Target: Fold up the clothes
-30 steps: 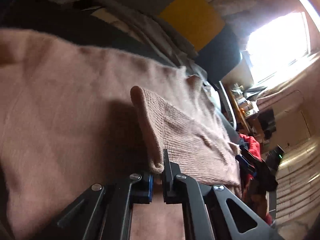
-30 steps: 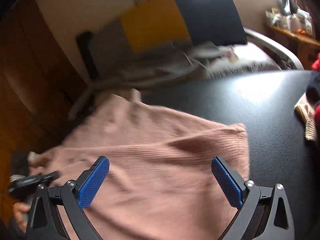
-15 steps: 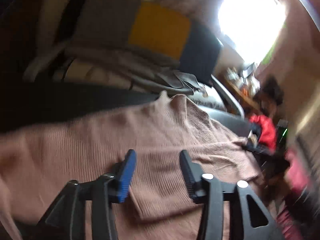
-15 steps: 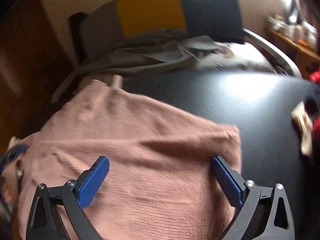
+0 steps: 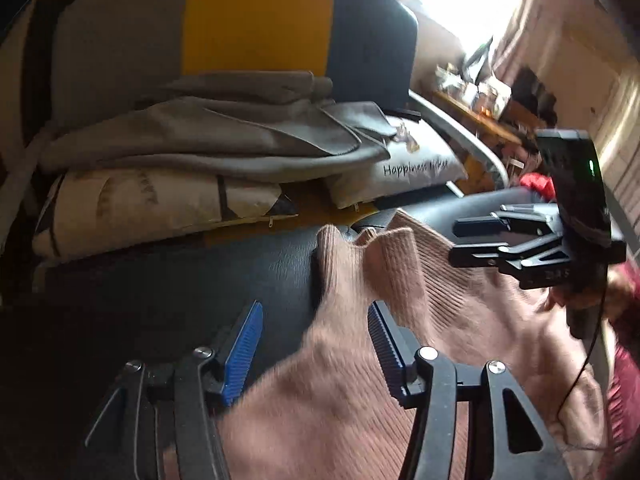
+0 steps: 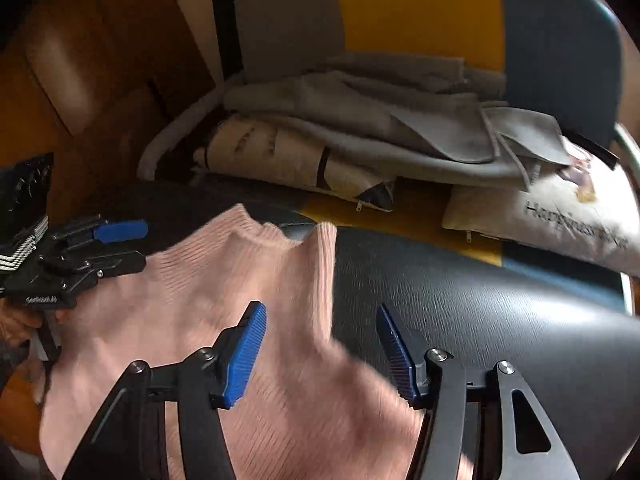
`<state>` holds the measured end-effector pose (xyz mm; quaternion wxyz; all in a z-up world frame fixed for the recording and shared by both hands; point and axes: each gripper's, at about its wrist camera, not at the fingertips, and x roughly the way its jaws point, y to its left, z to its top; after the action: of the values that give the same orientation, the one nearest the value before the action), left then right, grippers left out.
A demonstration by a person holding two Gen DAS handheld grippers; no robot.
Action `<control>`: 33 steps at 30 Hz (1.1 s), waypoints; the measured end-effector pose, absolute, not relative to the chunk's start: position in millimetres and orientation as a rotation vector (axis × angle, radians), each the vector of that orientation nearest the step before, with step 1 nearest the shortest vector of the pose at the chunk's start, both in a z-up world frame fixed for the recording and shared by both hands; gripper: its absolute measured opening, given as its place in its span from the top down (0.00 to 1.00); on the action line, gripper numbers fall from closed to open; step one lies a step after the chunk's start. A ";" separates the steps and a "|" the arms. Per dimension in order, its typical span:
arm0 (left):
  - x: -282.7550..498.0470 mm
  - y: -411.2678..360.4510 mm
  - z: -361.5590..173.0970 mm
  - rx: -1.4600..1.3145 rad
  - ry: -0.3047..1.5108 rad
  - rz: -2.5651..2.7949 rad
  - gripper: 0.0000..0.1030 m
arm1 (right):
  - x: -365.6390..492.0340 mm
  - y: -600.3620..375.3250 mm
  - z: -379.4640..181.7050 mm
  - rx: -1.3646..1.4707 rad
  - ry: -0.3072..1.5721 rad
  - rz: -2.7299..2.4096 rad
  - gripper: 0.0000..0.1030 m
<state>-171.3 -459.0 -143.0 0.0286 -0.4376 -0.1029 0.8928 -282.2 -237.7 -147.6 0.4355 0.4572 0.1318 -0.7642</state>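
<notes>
A pink knitted sweater (image 5: pixel 400 320) lies flat on the black leather table (image 5: pixel 180 280), its ribbed collar (image 5: pixel 384 240) at the far end. My left gripper (image 5: pixel 314 346) hovers over the sweater's left edge near the collar; its jaws are opening, and the cloth lies under the gap with no pad pressing on it. In the right wrist view the sweater (image 6: pixel 224 292) covers the left part of the table (image 6: pixel 480 312). My right gripper (image 6: pixel 320 354) is over the sweater's right edge, its jaws closing without touching the cloth. Each view shows the other gripper: the right gripper (image 5: pixel 454 240) and the left gripper (image 6: pixel 145 245).
Behind the table, grey folded garments (image 5: pixel 208 140) lie on printed cushions (image 5: pixel 140 208), beside a lettered white pillow (image 5: pixel 404 168), against a grey, yellow and navy backrest (image 5: pixel 256 16). A red cloth (image 5: pixel 536 184) and a cluttered shelf (image 5: pixel 476 100) are at the far right.
My left gripper let go of the folded sleeve and swung toward the collar end. My right gripper moved up along the sweater's right edge and its jaws narrowed.
</notes>
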 end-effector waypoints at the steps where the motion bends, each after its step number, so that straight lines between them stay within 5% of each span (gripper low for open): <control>1: -179.9 -455.5 -147.2 -1.366 -0.320 2.725 0.46 | -284.5 -244.5 -151.3 1.138 0.355 -1.893 0.46; 4: -204.3 -440.6 -160.6 -1.445 -0.300 2.645 0.52 | -290.7 -264.8 -162.4 1.136 0.435 -1.864 0.53; 6: -211.5 -433.8 -161.8 -1.460 -0.278 2.658 0.86 | -286.7 -275.1 -161.5 1.113 0.488 -1.853 0.67; 7: -211.2 -433.8 -159.7 -1.450 -0.309 2.666 0.94 | -284.2 -279.0 -160.6 1.106 0.509 -1.843 0.88; 8: -209.2 -435.5 -156.7 -1.431 -0.366 2.670 0.96 | -281.7 -282.2 -159.2 1.106 0.526 -1.838 0.91; 22: -75.1 -408.9 -94.0 -1.058 -0.345 2.789 0.96 | -202.2 -220.3 -99.9 0.988 0.367 -1.841 0.94; 33: -7.4 -380.5 -140.5 -1.197 -0.295 2.746 0.88 | -122.7 -158.1 -142.4 1.040 0.423 -1.884 0.92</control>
<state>-7.4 -380.5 -140.5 0.0654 -0.3969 -0.0978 0.9103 -122.7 -158.1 -142.4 0.4565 0.4220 0.1715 -0.7643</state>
